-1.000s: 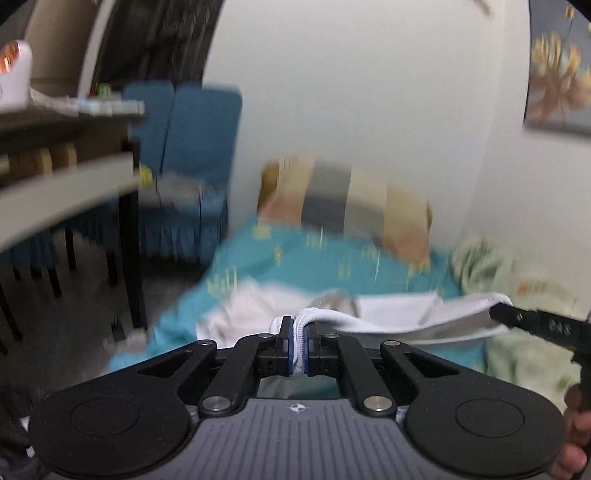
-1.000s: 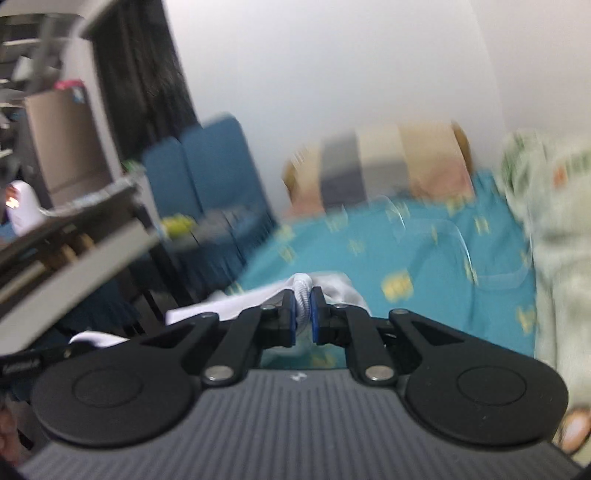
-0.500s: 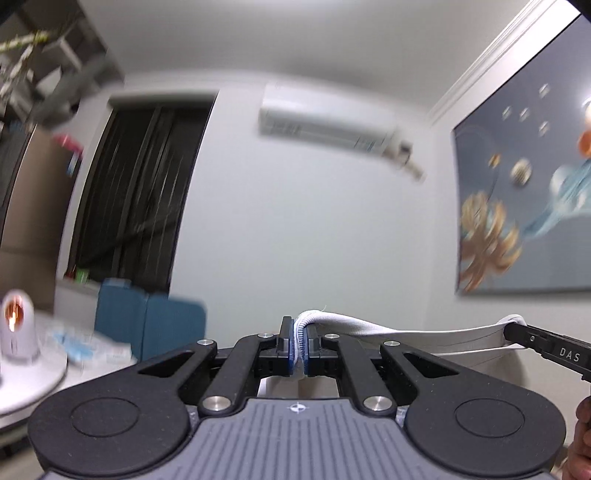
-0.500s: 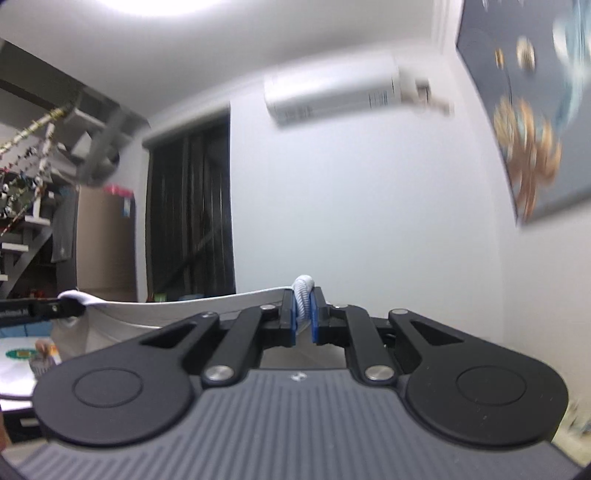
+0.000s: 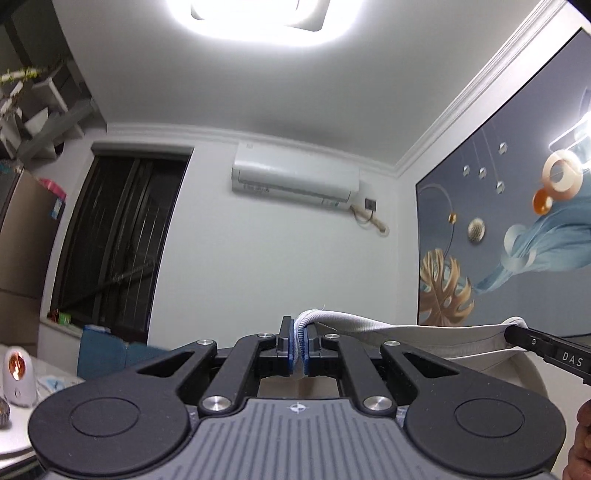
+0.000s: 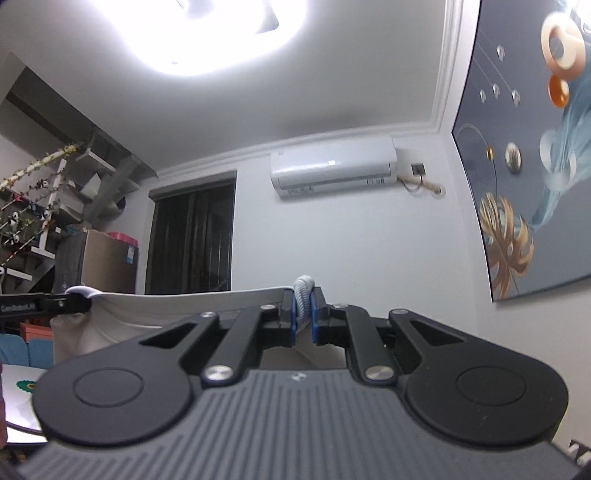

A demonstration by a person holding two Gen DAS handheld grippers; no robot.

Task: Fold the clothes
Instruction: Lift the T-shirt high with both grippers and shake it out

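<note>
1. While both cameras tilt up toward the ceiling, the left gripper (image 5: pixel 299 345) has its jaws squeezed together on a ribbed white edge of the garment (image 5: pixel 373 326), with the fabric bunched between the blue pads.
2. Same deal on the right gripper (image 6: pixel 303 317): jaws clamped on another bunch of that white hem, which pokes up just above the fingertips.
3. Between the two grippers the garment's edge runs as a fairly taut band (you can see each gripper's tip in the other's view, pinching its end of the cloth). Below that band the rest of the fabric hangs down loose, up in the air.
4. Background stuff: a wall air conditioner (image 5: pixel 295 177) sits high on the far wall, a dark curtained window (image 5: pixel 118 240) is to its left, and a big painting (image 5: pixel 509 251) with gold leaves covers the right-hand wall.
5. A bright ceiling light (image 5: pixel 255 18) blows out the top of both views.
6. Low on the left, a small white lamp (image 5: pixel 18 376) stands on a desk (image 5: pixel 14 437).
</note>
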